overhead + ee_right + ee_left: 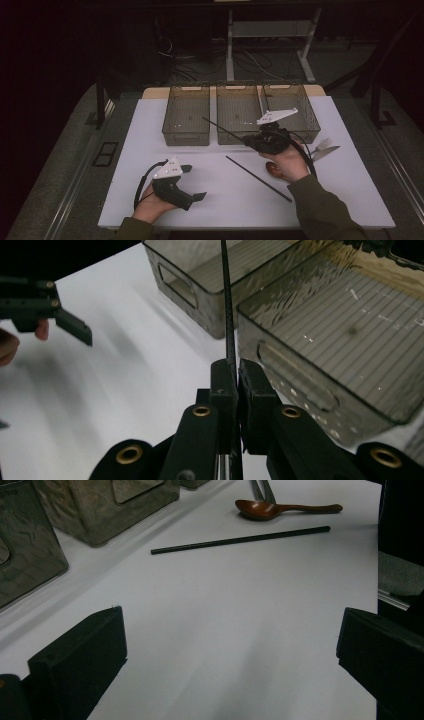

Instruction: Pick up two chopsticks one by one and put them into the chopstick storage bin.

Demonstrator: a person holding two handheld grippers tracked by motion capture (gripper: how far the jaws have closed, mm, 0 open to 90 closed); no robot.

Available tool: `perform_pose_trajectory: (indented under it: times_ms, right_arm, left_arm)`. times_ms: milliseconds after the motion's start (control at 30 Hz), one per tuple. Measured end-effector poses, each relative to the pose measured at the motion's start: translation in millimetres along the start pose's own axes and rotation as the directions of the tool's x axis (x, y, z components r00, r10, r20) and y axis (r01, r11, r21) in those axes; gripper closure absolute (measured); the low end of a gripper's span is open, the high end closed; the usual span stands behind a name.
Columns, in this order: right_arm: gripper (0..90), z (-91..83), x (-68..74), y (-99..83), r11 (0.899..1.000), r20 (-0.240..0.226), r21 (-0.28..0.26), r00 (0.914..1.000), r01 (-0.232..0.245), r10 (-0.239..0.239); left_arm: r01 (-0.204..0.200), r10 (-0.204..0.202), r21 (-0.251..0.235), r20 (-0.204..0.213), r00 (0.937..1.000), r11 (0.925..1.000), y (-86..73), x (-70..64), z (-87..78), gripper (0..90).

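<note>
Right gripper [236,382] fingers clamped on black chopstick [227,305] — left gripper [225,665] fingers wide apart over table [225,605].

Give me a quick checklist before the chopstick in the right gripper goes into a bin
1. Grip: right gripper is shut on the held chopstick: ok.
2. Aim: it points between the middle bin and the right bin; which one is meant: cannot tell.
3. Middle bin has room: ok.
4. Left gripper open, apart from the bins: ok.
5. Second chopstick lies free on the table for later: ok.
</note>
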State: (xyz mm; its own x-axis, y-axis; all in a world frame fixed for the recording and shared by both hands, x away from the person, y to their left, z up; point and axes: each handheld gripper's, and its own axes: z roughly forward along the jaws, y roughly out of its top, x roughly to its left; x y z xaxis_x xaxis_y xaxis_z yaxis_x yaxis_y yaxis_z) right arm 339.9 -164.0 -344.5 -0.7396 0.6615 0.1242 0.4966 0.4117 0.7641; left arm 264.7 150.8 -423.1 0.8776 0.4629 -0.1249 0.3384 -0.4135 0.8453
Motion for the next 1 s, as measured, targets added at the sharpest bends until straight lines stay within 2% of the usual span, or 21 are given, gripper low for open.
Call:
perform_pose_trajectory:
  times_ms: [200, 300, 533, 567, 700, 1000]
  right_arm:
    - [85.9, 15.1, -1.0, 19.6, 1.000, 0.010, 0.014, 1.0000, 0.000, 0.000]
    - [85.9, 25.9, -2.6, 33.0, 1.000, 0.018, 0.023, 0.9998, -0.008, 0.008]
    - [85.9, 41.1, -7.9, 51.2, 0.999, 0.024, 0.039, 0.9991, -0.036, 0.035]
    - [85.9, 44.1, -9.5, 53.6, 0.999, 0.024, 0.039, 0.9994, -0.027, 0.026]
    - [85.9, 55.0, -13.6, 65.4, 0.997, 0.024, 0.047, 0.9981, -0.057, 0.056]
    - [85.9, 77.7, -13.8, 83.0, 0.996, 0.029, 0.072, 0.9980, -0.059, 0.057]
  left_arm:
    - [-0.009, 0.009, -0.004, -0.001, 1.0000, 0.9999, 0.1, 0.1, 0.0, 0.0]
    - [-0.014, 0.014, 0.011, 0.000, 0.9999, 0.9999, -0.1, -0.1, 0.3, 0.0]
    - [-0.011, 0.011, 0.006, 0.003, 0.9999, 0.9999, 0.0, -0.3, 1.1, 0.0]
    - [-0.011, 0.011, 0.007, 0.002, 0.9999, 0.9999, 0.0, -0.1, 0.9, 0.0]
    - [-0.007, 0.007, 0.003, 0.001, 1.0000, 1.0000, -0.2, 0.0, 1.4, 0.0]
    - [-0.017, 0.017, 0.009, 0.005, 0.9998, 0.9998, 0.4, 0.8, 1.7, 0.0]
